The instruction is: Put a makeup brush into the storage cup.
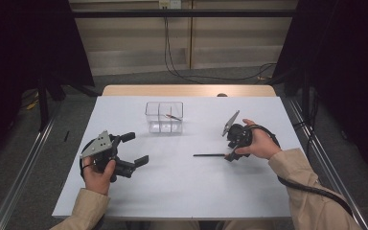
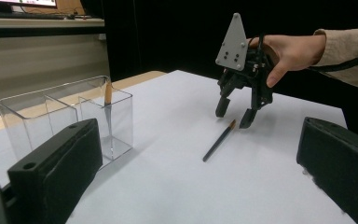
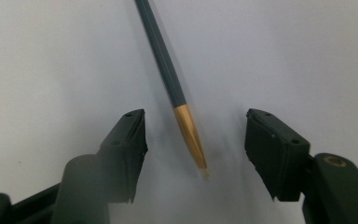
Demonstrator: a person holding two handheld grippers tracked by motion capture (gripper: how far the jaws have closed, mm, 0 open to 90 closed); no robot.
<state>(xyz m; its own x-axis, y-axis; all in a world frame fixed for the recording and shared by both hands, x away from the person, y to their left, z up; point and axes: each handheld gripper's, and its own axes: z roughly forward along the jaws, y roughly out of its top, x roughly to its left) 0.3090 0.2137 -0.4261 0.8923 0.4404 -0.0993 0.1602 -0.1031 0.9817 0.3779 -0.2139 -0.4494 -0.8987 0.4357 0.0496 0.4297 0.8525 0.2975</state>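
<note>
Pencil [image 3: 168,70], dark-barrelled with a gold tip, flat on the white table [image 1: 182,187]: tip lies between the spread jaws of the right gripper [image 1: 233,150], untouched, long axis running leftward away from it. Left gripper [image 1: 134,149] open, well apart. Beyond, clear divided box [image 1: 164,117].

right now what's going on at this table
A person holds a gripper in each hand over a white table. The right gripper is down over a dark pencil lying flat, its gold tip between the open jaws, not yet gripped. The left gripper hangs open off to the side, holding nothing. Farther back stands a clear box with dividers, with another pencil already standing in one compartment.
</note>
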